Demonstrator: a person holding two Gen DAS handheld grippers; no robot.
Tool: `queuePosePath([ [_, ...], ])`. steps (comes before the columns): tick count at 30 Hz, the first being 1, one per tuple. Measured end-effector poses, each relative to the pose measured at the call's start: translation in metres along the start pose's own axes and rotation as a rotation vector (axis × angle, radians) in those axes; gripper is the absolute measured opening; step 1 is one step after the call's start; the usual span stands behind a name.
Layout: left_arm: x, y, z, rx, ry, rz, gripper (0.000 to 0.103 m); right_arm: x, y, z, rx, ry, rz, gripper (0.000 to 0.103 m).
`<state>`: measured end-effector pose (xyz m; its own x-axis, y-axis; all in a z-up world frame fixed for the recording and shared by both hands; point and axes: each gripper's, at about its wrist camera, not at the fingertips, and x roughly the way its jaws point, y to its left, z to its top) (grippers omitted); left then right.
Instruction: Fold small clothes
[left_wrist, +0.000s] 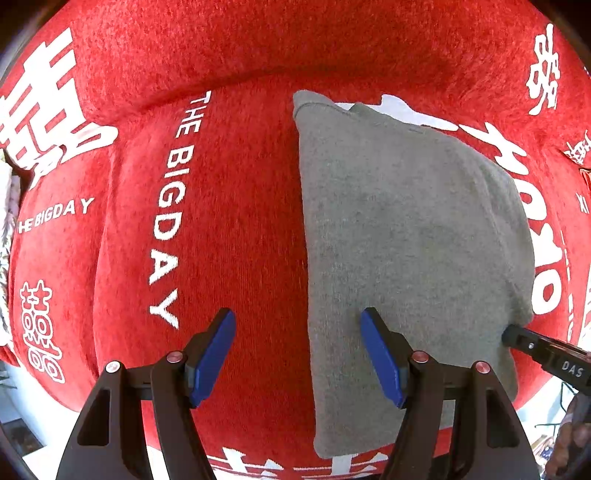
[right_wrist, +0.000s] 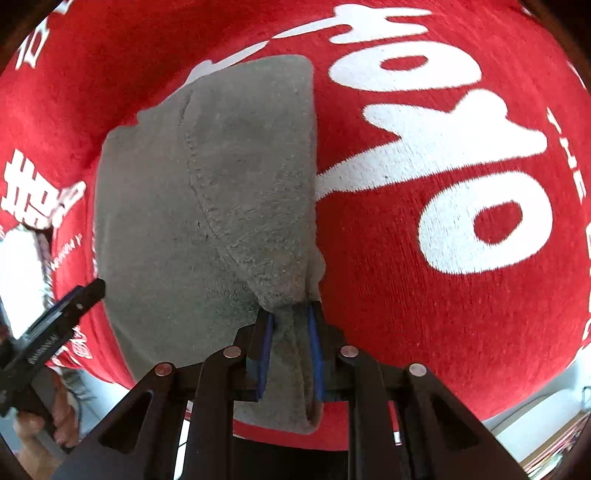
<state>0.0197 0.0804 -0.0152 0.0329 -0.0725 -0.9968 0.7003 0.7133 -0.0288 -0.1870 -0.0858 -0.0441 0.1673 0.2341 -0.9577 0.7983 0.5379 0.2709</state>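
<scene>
A grey knit garment (left_wrist: 410, 236) lies folded on a red blanket (left_wrist: 236, 206) with white lettering. My left gripper (left_wrist: 297, 325) is open and empty, its blue pads straddling the garment's left edge from above. My right gripper (right_wrist: 291, 314) is shut on the garment's near right corner (right_wrist: 291, 332), with grey cloth bunched between the blue pads. The garment fills the left middle of the right wrist view (right_wrist: 207, 206). The right gripper also shows at the right edge of the left wrist view (left_wrist: 546, 354), touching the garment's right side.
The red blanket (right_wrist: 443, 295) covers the whole work surface, with a raised fold across the far side. A pale floor (right_wrist: 535, 417) shows past its near edge. The left gripper shows at the left of the right wrist view (right_wrist: 55, 325).
</scene>
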Motion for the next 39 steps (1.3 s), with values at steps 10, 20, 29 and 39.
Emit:
queuePosePath([
  [10, -0.009, 0.001, -0.011, 0.010, 0.064, 0.015, 0.071, 0.000, -0.001, 0.002, 0.020, 0.017, -0.033, 0.031],
  [20, -0.032, 0.004, -0.014, 0.024, 0.090, 0.016, 0.071, -0.019, 0.001, 0.000, 0.040, 0.033, -0.064, 0.031],
  [29, -0.058, 0.009, -0.019, 0.007, 0.098, 0.010, 0.071, -0.061, 0.007, -0.014, 0.046, 0.041, -0.034, 0.038],
  [39, -0.105, 0.009, -0.009, 0.007, 0.023, 0.027, 0.103, -0.126, 0.043, -0.014, -0.044, -0.046, -0.145, 0.084],
])
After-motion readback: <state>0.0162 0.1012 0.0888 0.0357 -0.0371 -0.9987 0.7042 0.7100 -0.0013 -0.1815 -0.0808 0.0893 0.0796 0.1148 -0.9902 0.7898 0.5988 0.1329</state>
